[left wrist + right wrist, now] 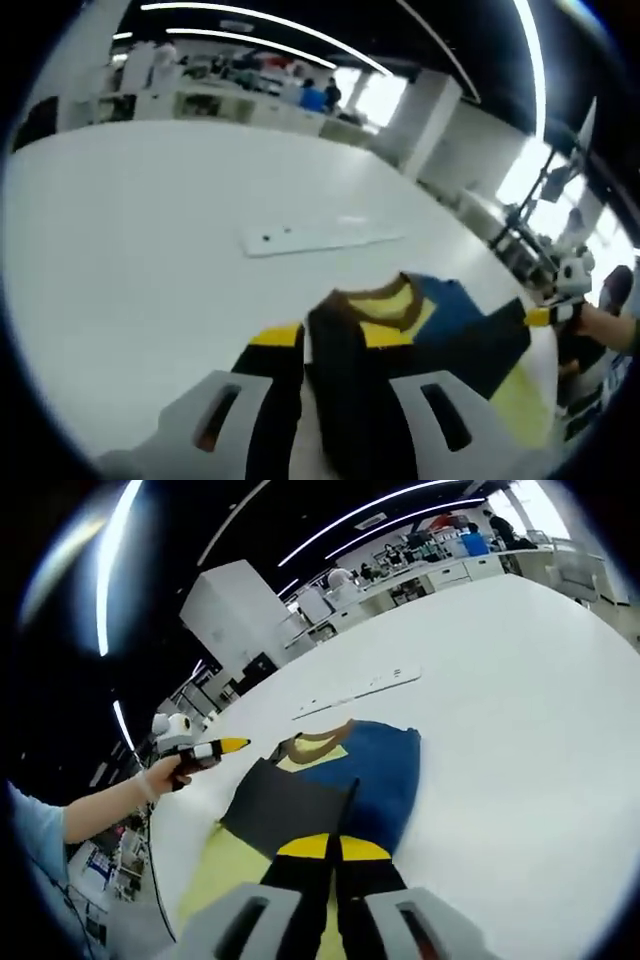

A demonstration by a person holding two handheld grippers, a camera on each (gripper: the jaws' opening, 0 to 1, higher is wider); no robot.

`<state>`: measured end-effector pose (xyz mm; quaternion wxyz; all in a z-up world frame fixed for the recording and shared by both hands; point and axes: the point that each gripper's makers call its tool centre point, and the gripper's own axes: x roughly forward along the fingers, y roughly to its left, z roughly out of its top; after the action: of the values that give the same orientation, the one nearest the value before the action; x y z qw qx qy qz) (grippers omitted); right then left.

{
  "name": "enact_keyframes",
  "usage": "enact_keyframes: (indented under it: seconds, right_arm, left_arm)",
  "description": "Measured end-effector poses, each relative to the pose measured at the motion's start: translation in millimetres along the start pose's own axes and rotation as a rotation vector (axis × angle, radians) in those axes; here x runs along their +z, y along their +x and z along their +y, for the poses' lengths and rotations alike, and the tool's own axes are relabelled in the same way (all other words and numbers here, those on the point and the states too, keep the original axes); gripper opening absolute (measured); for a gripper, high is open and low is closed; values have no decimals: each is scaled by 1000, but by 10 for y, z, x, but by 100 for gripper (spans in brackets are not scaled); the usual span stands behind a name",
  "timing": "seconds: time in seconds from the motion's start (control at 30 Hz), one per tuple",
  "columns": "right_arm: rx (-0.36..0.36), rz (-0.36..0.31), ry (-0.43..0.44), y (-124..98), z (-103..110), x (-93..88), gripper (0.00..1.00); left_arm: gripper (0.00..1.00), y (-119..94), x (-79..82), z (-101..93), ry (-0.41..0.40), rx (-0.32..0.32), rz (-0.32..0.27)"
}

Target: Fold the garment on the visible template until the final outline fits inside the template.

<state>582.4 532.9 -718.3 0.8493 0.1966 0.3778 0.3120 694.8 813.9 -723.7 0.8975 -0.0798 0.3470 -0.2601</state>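
Left gripper view: the left gripper [303,350] has its fingers pinching the garment [440,320], which stretches ahead-right across the tabletop [150,250]. The right gripper [333,848] likewise clamps its opposite edge, yellow template [225,875] beneath.

Open white table [520,710] around garment [370,770]; flat strip [360,691] beyond.

Honestly, nothing here can be read. No words, numbers or logos show on the garment [350,780] or on the white table [130,250] in either view. The flat white strip [315,236] lying on the far side of the table has a couple of dark dots on it, but those aren't letters. Anything in the background room is way too blurry and small to make out.
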Motion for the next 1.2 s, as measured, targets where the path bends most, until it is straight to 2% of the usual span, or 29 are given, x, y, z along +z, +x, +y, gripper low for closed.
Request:
enact_keyframes:
  seconds: [0.07,0.1,0.17,0.23,0.3,0.33,0.4,0.43,0.47,0.6,0.73,0.93,1.07,1.2]
  right_arm:
    - [1,0,11,-11,-15,-23,0]
    - [0,-1,15,-14,-18,-30,0]
    - [2,-1,17,-3,-14,-45,0]
    - [4,-7,19,5,-12,-44,0]
    - [6,-7,22,15,-18,-53,0]
    - [6,-7,23,16,-13,-68,0]
    - [6,-6,27,14,-22,-85,0]
    - [8,-7,33,7,-25,-94,0]
    - [8,-8,36,2,-26,-101,0]
    - [7,-8,40,-5,-43,-126,0]
    - [10,-12,51,-7,-38,-132,0]
    - [11,-14,59,1,-30,-149,0]
    - [13,-16,63,1,-21,-155,0]
    - [13,-16,60,1,-14,-154,0]
  left_arm:
    - [14,56,-20,75,46,37,31]
    - [12,93,-2,73,28,29,29]
    - [11,154,-50,70,1,25,87]
    - [12,216,-77,8,48,36,127]
    - [14,254,-137,39,118,75,183]
    - [12,261,-174,122,191,120,230]
    - [9,301,-166,117,303,116,248]
    - [9,335,-181,81,312,91,263]
    - [9,346,-188,46,278,87,266]
    - [10,363,-156,-71,307,37,270]
    - [11,389,-259,-46,380,23,363]
    - [8,404,-293,-32,361,30,383]
    - [2,408,-334,21,329,43,407]
    - [0,403,-324,11,286,37,396]
